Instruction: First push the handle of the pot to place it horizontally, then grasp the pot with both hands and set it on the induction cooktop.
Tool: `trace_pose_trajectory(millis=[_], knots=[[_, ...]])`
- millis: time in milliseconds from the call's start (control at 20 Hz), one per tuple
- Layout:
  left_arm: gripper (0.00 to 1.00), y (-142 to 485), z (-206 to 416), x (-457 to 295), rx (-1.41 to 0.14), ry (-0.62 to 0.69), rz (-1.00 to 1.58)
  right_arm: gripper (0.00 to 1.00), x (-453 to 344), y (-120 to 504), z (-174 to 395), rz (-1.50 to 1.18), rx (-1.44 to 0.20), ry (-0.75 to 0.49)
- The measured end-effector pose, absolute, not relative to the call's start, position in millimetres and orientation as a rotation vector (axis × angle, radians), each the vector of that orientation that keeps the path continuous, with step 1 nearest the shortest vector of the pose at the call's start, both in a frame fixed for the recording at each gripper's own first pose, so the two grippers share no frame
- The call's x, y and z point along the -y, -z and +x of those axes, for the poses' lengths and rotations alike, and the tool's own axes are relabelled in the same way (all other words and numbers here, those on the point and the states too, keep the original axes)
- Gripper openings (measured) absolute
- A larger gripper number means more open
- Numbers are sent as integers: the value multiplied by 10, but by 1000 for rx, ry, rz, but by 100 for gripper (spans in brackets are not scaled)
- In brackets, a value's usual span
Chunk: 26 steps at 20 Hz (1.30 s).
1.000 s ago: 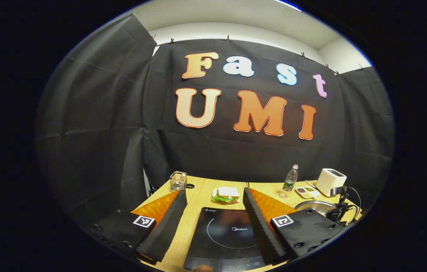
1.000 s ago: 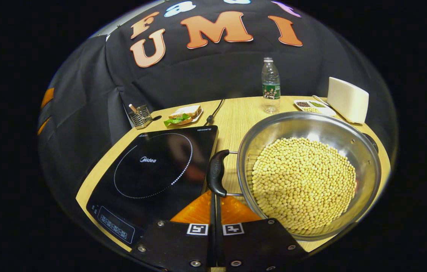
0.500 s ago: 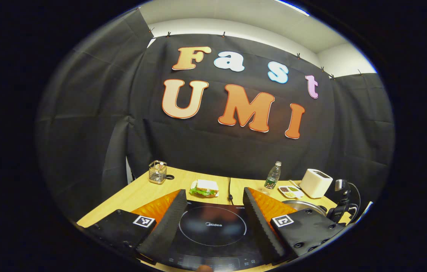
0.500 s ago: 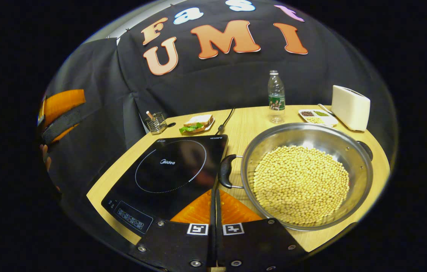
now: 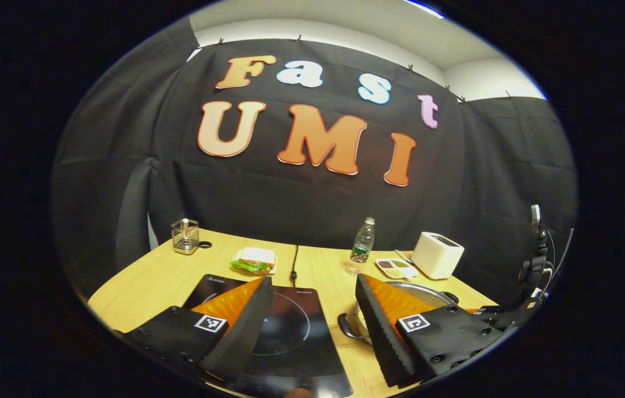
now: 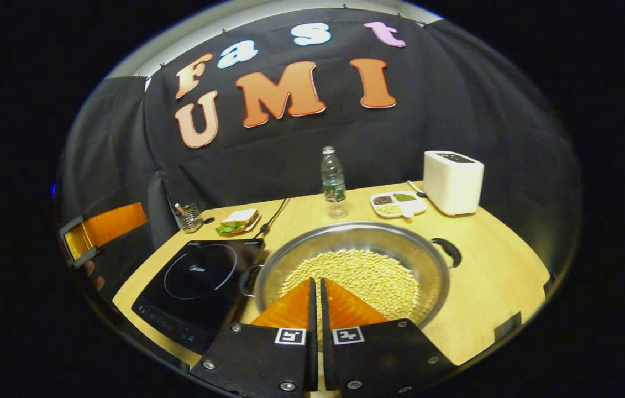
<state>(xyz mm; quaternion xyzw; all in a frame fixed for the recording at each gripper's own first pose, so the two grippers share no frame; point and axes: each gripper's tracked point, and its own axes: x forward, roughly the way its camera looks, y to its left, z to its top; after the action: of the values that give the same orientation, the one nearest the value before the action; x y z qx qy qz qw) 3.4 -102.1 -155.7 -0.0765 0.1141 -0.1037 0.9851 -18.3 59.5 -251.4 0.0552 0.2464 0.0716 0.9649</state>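
Pulled back and swung right since the earlier frame: right gripper [image 6: 316,282] now above the pot [image 6: 352,271], fingers nearly together on nothing, no longer at the left handle [image 6: 247,280]. Pot of soybeans [image 6: 356,279] near the tabletop's [image 6: 489,287] front edge, just right of the induction cooktop [image 6: 196,276]. Left gripper [image 5: 312,287] spread wide, empty, over the cooktop's right edge. Legible on the cooktop: "Midea".

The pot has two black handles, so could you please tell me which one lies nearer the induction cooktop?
The handle on the pot's left rim, beside the induction cooktop; the other handle sits on the far right rim, toward the toaster.
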Motion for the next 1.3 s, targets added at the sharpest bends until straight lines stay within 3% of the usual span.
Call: trace_pose_trajectory(millis=[50, 250, 300, 400, 600, 700, 1300], knots=[[97, 1614, 59, 1144, -236, 222, -144, 6, -454, 2486, -158, 115, -489, -123], [98, 1941, 93, 1590, -297, 272, -116, 30, 28, 2477, -69, 131, -467, -38], [98, 2018, 108, 1682, -310, 279, -113, 46, 150, 2492, -48, 130, -466, -17], [97, 2181, 140, 1853, -345, 294, -112, 64, 345, 2541, 20, 124, -470, 21], [98, 2484, 244, 2043, -411, 301, -109, 89, 643, 2691, 163, 87, -487, 72], [98, 2637, 298, 2082, -453, 292, -108, 94, 718, 2803, 245, 82, -508, 77], [98, 3077, 500, 2018, -602, 216, -66, 95, 1015, 3213, 673, 85, -593, 108]])
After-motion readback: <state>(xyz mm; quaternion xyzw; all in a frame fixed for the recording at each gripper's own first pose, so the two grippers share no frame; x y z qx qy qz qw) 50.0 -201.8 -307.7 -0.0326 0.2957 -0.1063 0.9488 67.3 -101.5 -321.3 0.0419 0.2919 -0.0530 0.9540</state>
